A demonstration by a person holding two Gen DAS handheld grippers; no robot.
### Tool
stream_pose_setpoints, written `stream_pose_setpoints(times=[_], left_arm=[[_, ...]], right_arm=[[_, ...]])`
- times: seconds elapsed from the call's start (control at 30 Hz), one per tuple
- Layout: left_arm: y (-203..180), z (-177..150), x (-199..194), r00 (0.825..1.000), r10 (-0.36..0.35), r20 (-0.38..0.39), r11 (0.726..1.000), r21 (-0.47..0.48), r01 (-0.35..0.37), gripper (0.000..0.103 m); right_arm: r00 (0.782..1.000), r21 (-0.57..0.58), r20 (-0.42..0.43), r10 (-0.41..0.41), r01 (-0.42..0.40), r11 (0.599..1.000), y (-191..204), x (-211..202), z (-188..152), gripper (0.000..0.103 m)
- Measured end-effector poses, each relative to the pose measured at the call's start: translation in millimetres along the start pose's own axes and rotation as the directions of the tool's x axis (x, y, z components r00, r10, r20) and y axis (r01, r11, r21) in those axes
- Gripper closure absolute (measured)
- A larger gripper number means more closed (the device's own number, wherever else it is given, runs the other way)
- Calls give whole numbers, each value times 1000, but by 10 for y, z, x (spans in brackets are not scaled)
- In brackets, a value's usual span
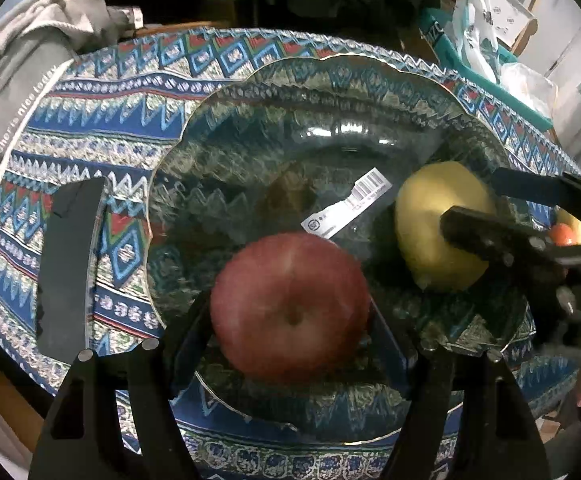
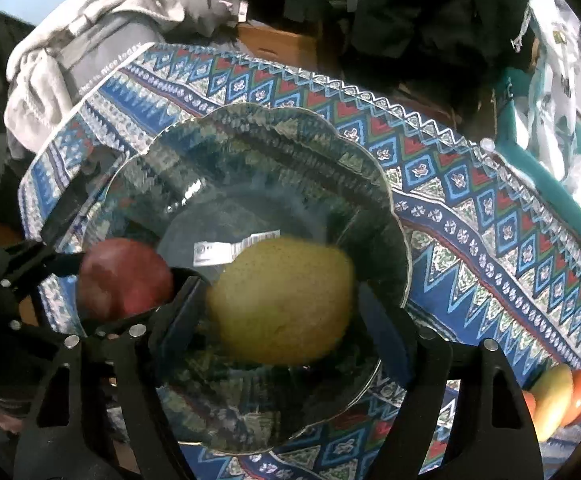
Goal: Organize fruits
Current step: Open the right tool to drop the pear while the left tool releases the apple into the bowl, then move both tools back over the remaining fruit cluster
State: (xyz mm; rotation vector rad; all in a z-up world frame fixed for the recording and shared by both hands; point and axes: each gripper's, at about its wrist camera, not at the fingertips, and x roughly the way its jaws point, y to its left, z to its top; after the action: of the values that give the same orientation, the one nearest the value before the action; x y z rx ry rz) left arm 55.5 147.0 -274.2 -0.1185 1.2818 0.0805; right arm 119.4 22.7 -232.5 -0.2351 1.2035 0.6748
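Observation:
A clear glass bowl with a scalloped rim sits on the patterned cloth; it also shows in the right wrist view. My left gripper is shut on a red apple held over the bowl's near side. My right gripper is shut on a yellow pear inside the bowl. In the left wrist view the pear and the right gripper's fingers are at the right. In the right wrist view the apple is at the left.
A barcode sticker lies under the bowl's bottom. A black flat object lies on the cloth at left. More fruits lie at the right edge. Grey clothes are piled at the far left; bags at the far right.

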Motion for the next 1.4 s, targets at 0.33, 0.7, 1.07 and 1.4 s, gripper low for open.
stream_pose_setpoints(times=[0.33,0.7,1.07,1.4], left_arm=[[13,39,-148,999,16,36,1000,9,-17,26],[-171,115,-424,995,12,104,999,43,-17,23],[-559,186,-738,986,-25,164,995,100,9,22],[-1077,231,-989,977,-74,199,984,174,39,22]], right_arm=[[1000,29,18,8,-9,1000,-65,-97,-7,25],[994,42,109,-20,15,999,-61,-505,31,25],[975,108,172,-139,122,987,-392,-1037,-143,25],[952,207,194,-235,195,959,-853,-1503,-446,25]])
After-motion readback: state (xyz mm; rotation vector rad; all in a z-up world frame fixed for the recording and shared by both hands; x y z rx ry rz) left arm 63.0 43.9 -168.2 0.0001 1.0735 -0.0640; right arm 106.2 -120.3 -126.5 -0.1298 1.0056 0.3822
